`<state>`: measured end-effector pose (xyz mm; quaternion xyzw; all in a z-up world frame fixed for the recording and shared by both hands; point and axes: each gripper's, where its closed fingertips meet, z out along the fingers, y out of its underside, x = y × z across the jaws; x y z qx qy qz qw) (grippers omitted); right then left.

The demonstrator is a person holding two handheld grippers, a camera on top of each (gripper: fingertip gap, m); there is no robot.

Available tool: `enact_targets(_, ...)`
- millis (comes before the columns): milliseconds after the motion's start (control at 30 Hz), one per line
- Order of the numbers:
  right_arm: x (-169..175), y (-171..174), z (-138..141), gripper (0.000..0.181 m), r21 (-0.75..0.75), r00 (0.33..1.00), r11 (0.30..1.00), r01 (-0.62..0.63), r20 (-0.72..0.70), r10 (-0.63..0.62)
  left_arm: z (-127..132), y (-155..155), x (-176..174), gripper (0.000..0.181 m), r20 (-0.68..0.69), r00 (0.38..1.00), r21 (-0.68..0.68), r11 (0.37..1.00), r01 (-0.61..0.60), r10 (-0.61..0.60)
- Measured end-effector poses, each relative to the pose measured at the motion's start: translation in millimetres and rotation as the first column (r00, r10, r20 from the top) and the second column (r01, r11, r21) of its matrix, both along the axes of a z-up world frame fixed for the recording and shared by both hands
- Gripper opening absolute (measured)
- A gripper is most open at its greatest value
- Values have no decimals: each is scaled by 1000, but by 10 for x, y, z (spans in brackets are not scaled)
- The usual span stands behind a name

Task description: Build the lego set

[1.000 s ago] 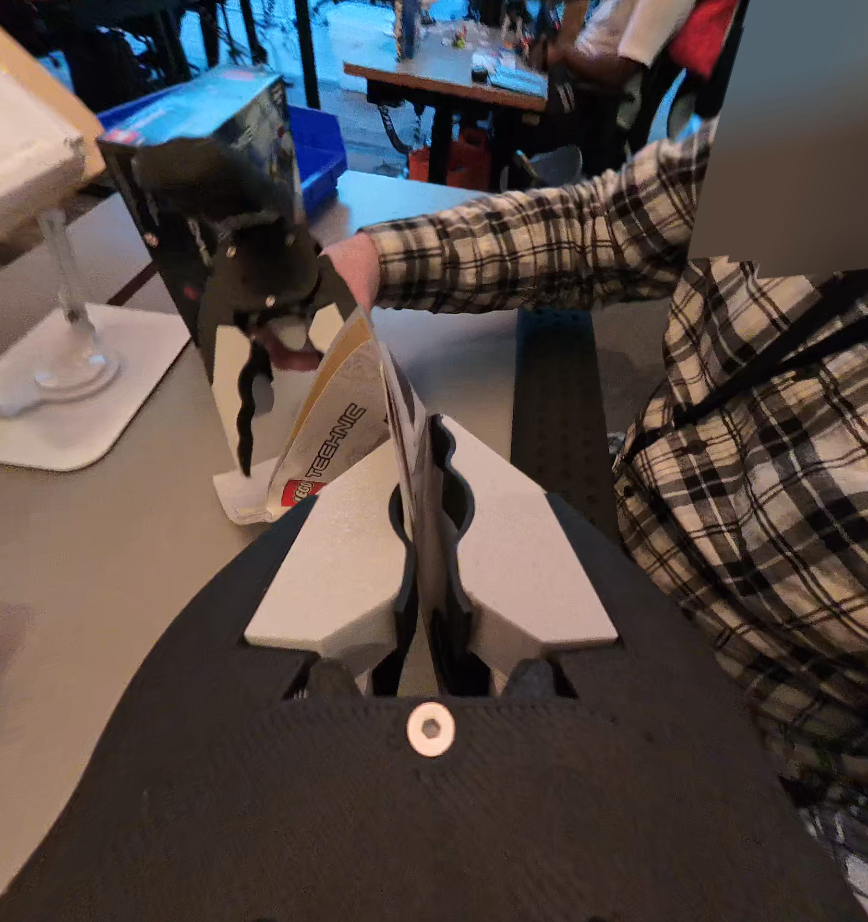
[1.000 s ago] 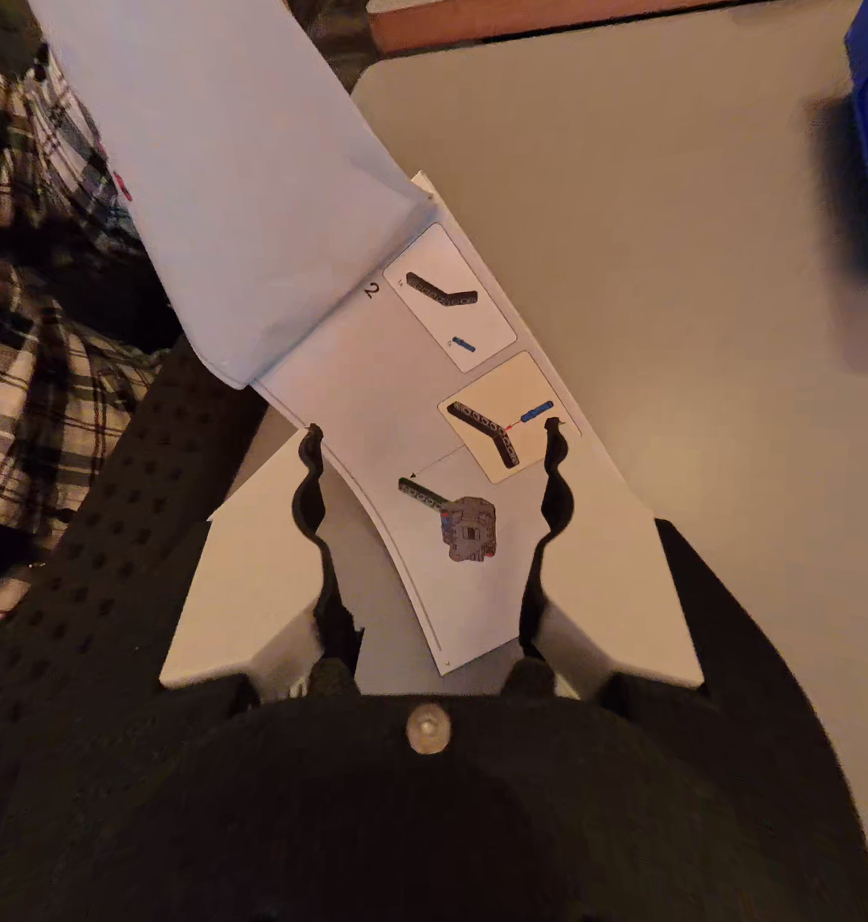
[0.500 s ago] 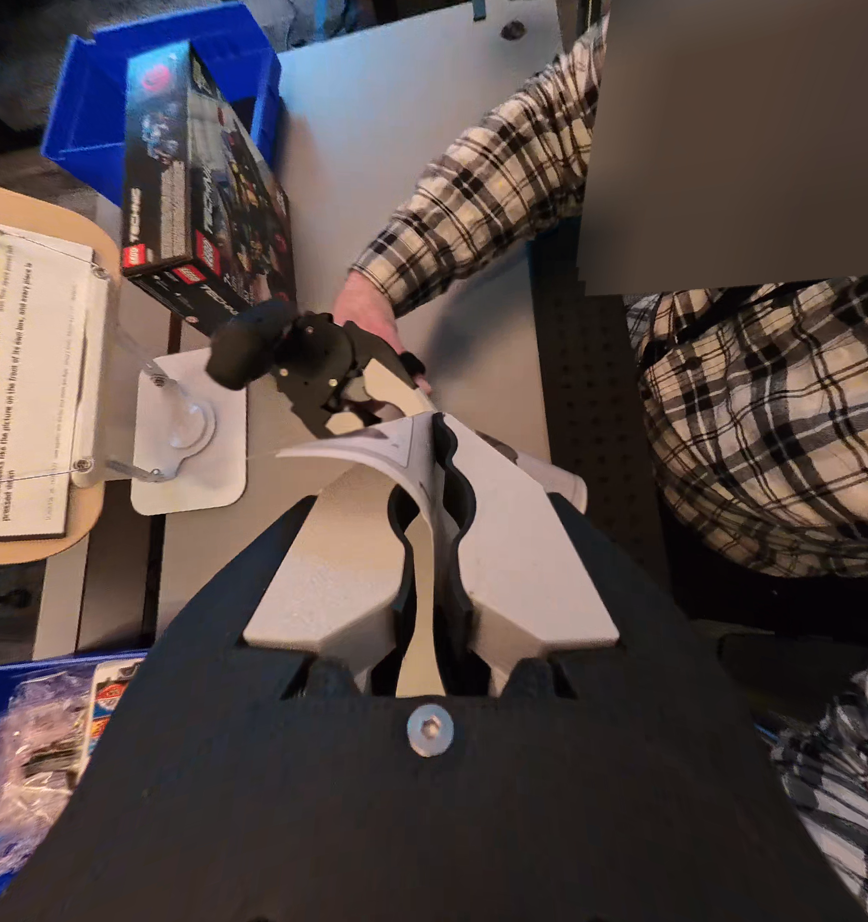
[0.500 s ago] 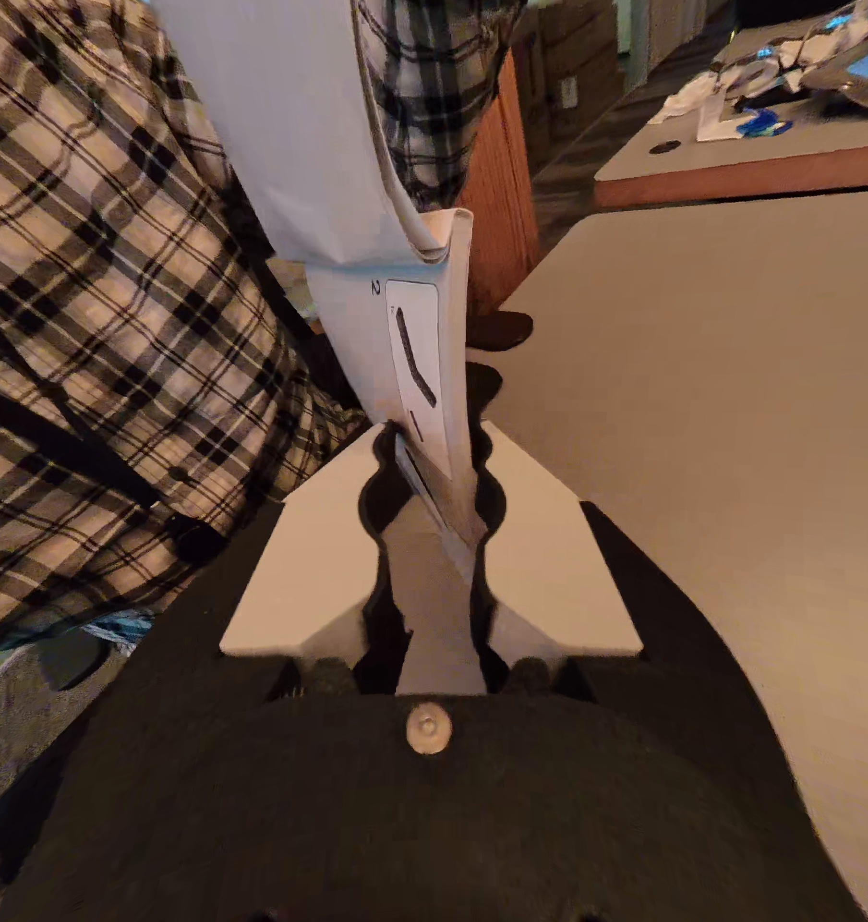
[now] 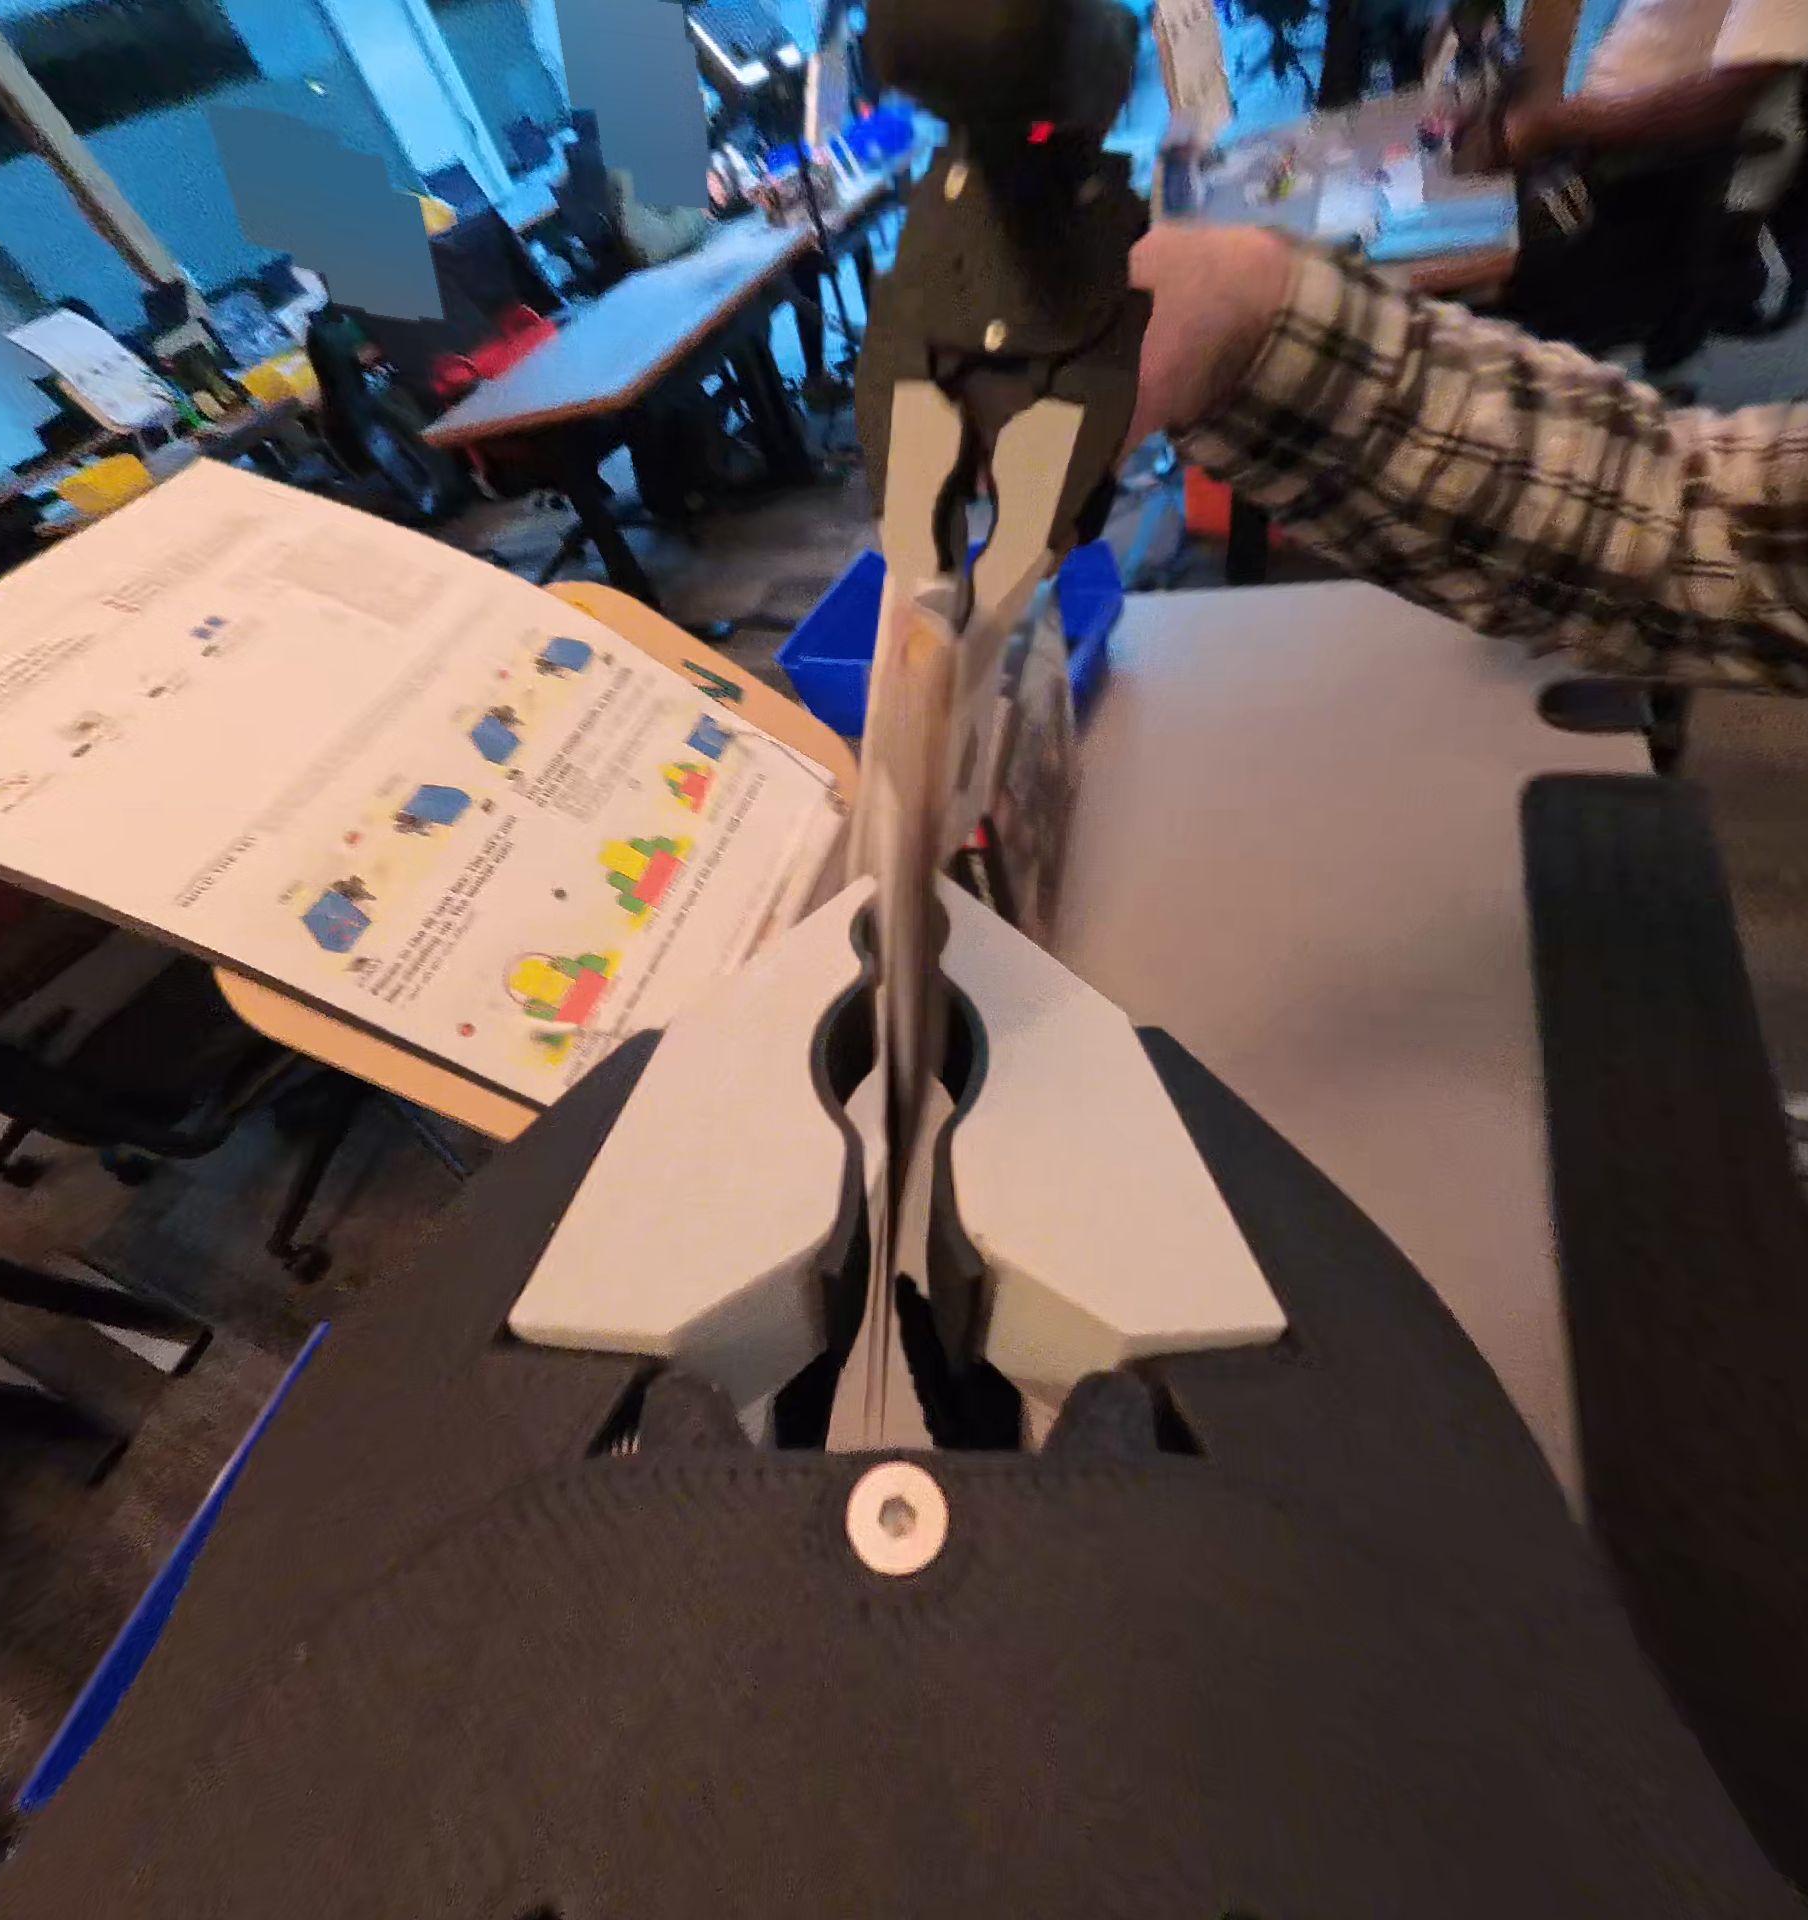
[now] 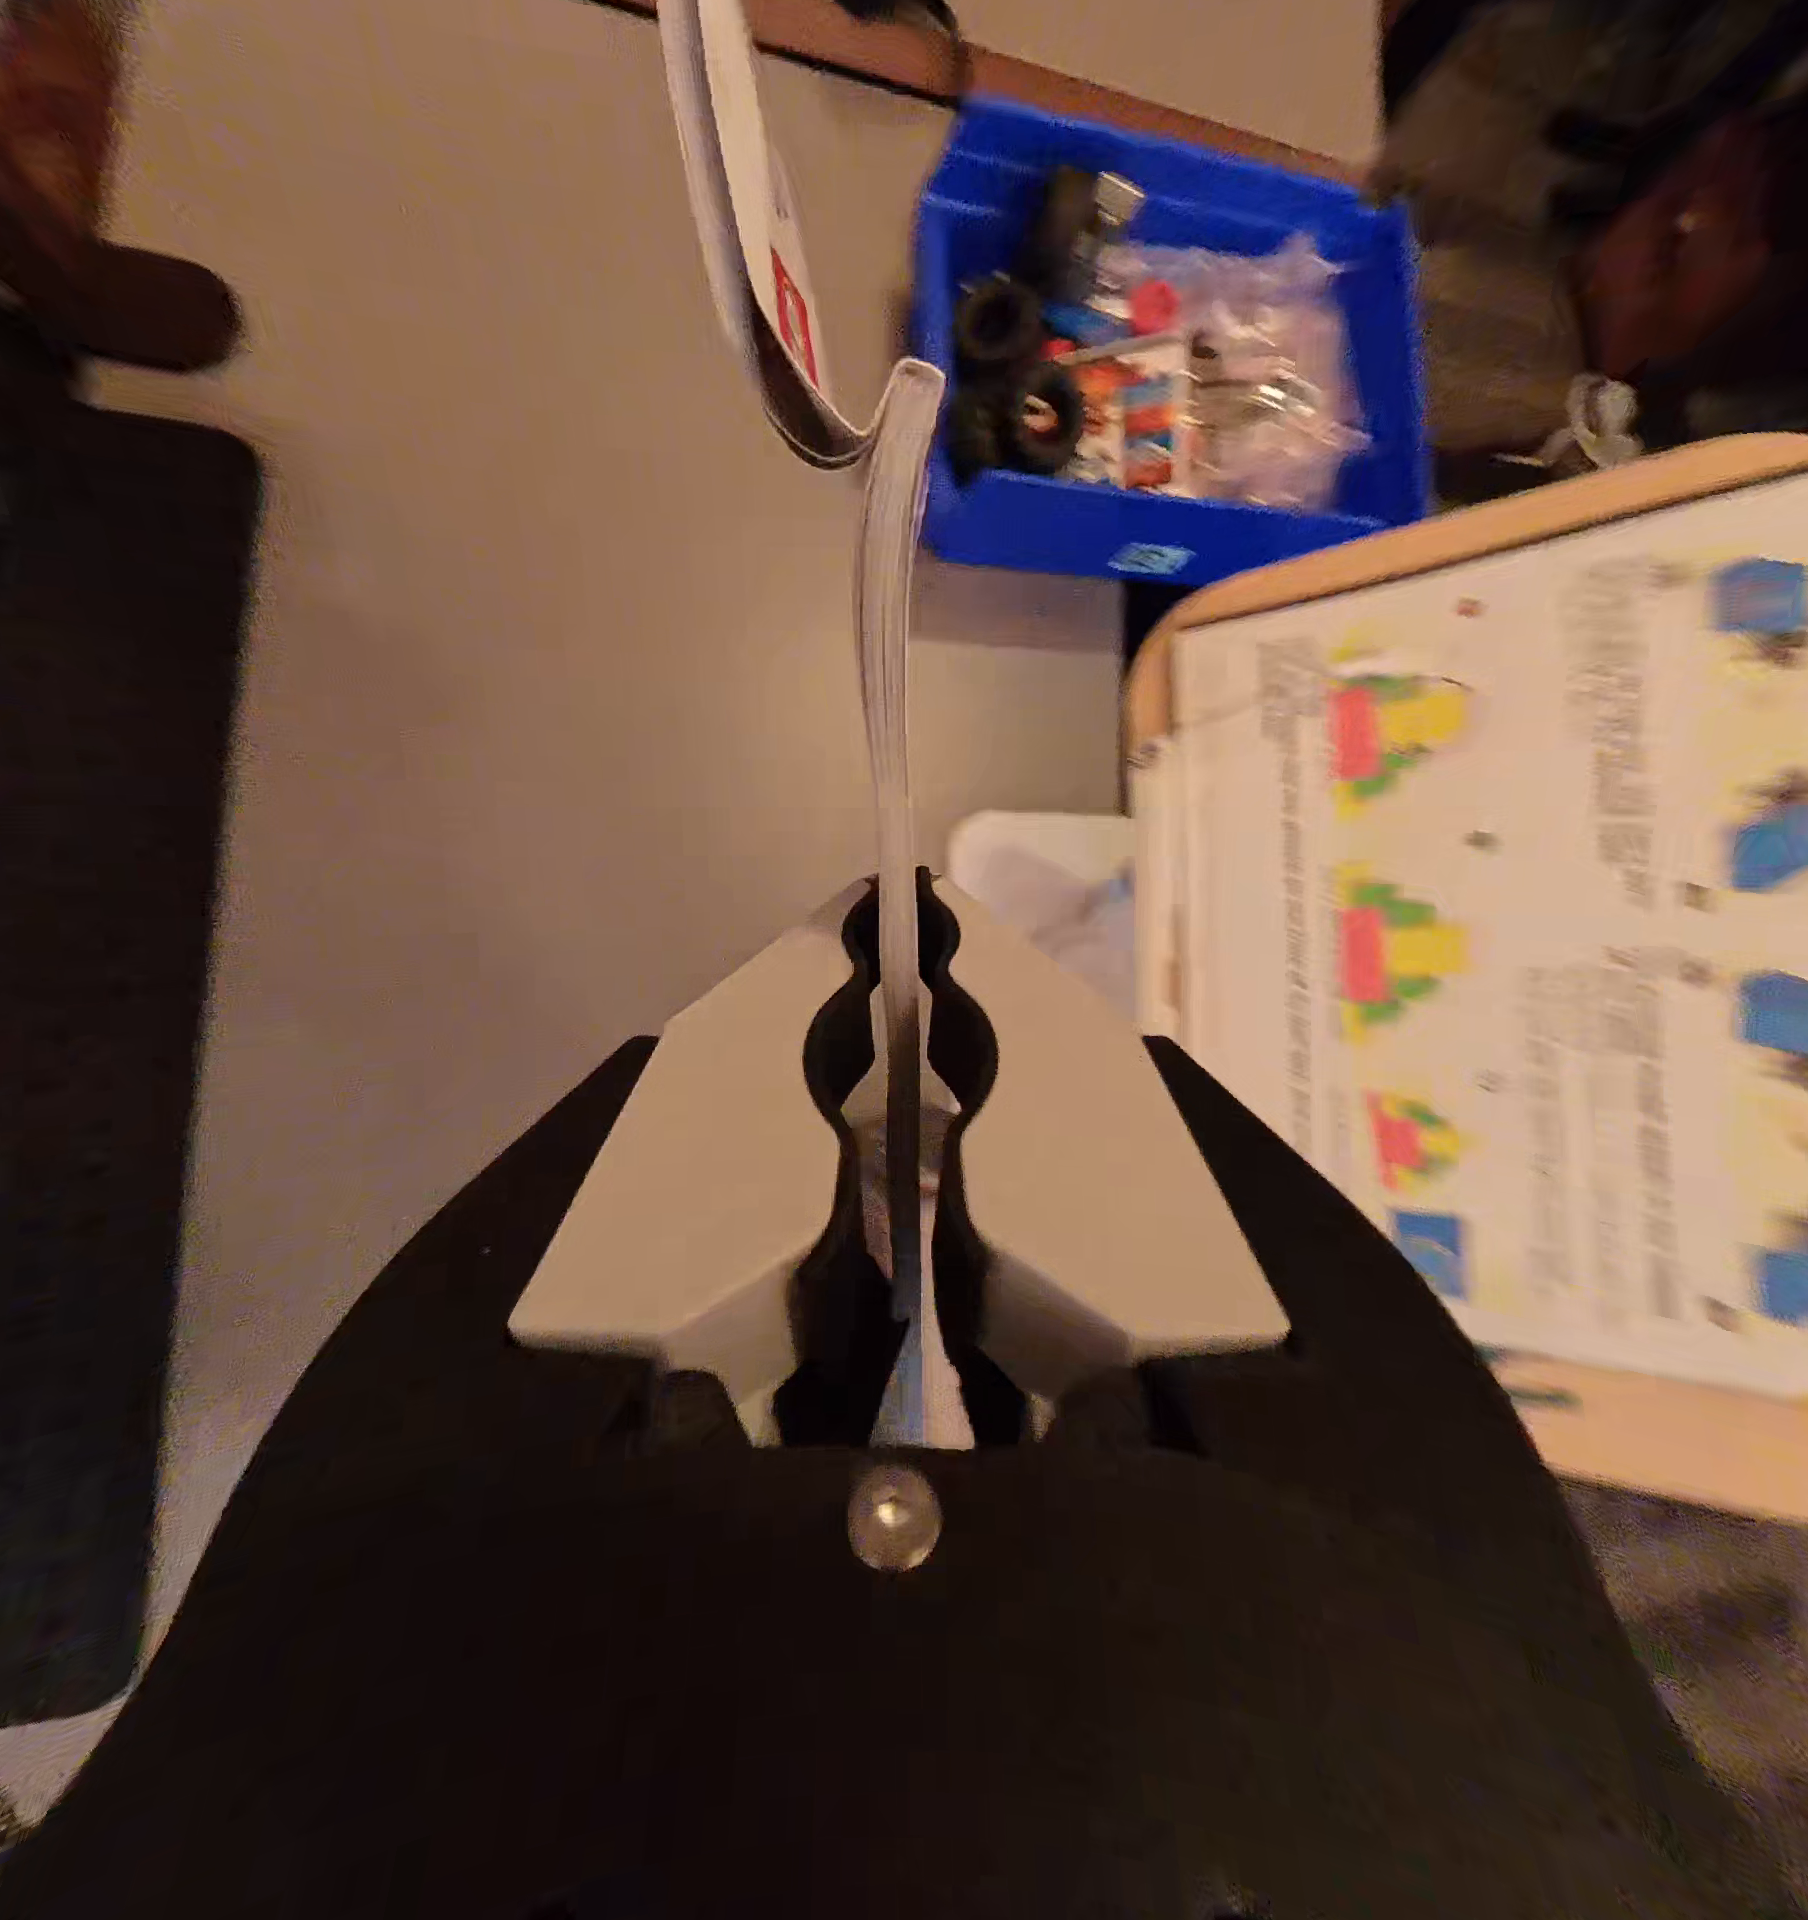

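In the left wrist view, the instruction booklet [image 5: 905,935] is seen edge-on, clamped between the pale fingers of the left gripper [image 5: 902,914], whose jaws are pressed together on the paper. The booklet runs up and away from the camera to the right gripper [image 5: 967,582], which is held in a hand [image 5: 1191,322] with a plaid sleeve [image 5: 1502,499] and whose jaws are likewise closed on the far end of the pages. To the left, a printed sheet with coloured brick pictures [image 5: 360,769] is mounted on a tilted wooden board [image 5: 380,1070]. A grey table [image 5: 1295,831] lies to the right, with a blue bin [image 5: 838,644] at its far edge, partly hidden behind the booklet. A dark strip [image 5: 1658,1143] is seen along the table's right side.

In the right wrist view, the booklet [image 6: 895,665] is pinched edge-on between the fingers of the right gripper [image 6: 898,883], the jaws being squeezed shut on it. Beyond the fingertips the pages curve upward and fold over near the top of the frame. A blue bin [image 6: 1170,520] holding black tyres, small parts and clear plastic bags rests on the grey table [image 6: 515,623], just right of the booklet's bend. The printed sheet [image 6: 1554,935] on its wooden board [image 6: 1149,644] fills the right side; the picture there is blurred. A white object [image 6: 1025,862] shows beneath the board's edge; what it is cannot be told.
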<state>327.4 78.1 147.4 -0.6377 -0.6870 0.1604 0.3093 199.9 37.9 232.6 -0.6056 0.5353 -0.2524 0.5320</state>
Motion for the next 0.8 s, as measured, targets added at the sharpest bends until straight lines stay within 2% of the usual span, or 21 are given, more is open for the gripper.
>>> enact_targets(67, 187, 431, 240, 0, 92, 992, 993, 69, 95, -77, -33, 440, 79, 0, 73, 997, -6, 1000, -21, 22)
enact_targets(167, 407, 1026, 294, 0, 128, 954, 982, 138, 248, -167, -208, 1063, 223, 0, 213, 977, -130, 991, 26, 2)
enact_targets(267, 585, 1483, 36, 0, 83, 894, 986, 143, 417, -164, -536, 1606, 333, 0, 294, 956, -271, 960, 68, 15)
enact_targets(367, 655, 1894, -278, 1, 1, 863, 984, 176, 481, -155, -873, 2088, 357, 0, 346, 935, -376, 925, 57, 83)
enact_targets(400, 661, 2054, -357, 4, 7, 859, 978, 208, 477, -186, -936, 2189, 355, 0, 373, 922, -394, 917, 60, 100)
enact_targets(467, 690, 2406, -390, 39, 124, 840, 942, 313, 427, -336, -1049, 2374, 322, 0, 395, 907, -428, 903, 37, 149)
enact_targets(500, 788, 2599, -326, 50, 247, 794, 888, 387, 399, -458, -1114, 2446, 303, 0, 386, 907, -452, 892, 27, 169)
enact_targets(533, 892, 2698, -230, 52, 359, 749, 827, 433, 366, -552, -1153, 2502, 281, 0, 386, 905, -465, 885, 21, 181)
enact_targets(567, 921, 2687, -118, 51, 445, 735, 780, 440, 321, -598, -1172, 2550, 249, 0, 390, 900, -472, 882, 12, 197)
enact_targets(667, 689, 2340, 257, 35, 586, 771, 660, 470, 92, -630, -1179, 2640, 158, 0, 406, 886, -485, 875, 1, 224)
enact_targets(700, 492, 2129, 270, 32, 534, 807, 686, 495, 10, -590, -1166, 2662, 133, 0, 411, 883, -476, 880, -6, 229)
enact_targets(733, 169, 1834, 150, 29, 393, 865, 786, 478, -54, -500, -1148, 2681, 114, 0, 424, 875, -470, 882, -7, 233)
enact_targets(767, -179, 1481, -58, 26, 203, 918, 895, 397, -87, -387, -1142, 2699, 104, 0, 440, 865, -475, 880, -4, 241)
enact_targets(800, -436, 1192, -283, 30, 34, 946, 948, 315, -95, -311, -1156, 2713, 109, 0, 445, 861, -480, 877, -3, 247)
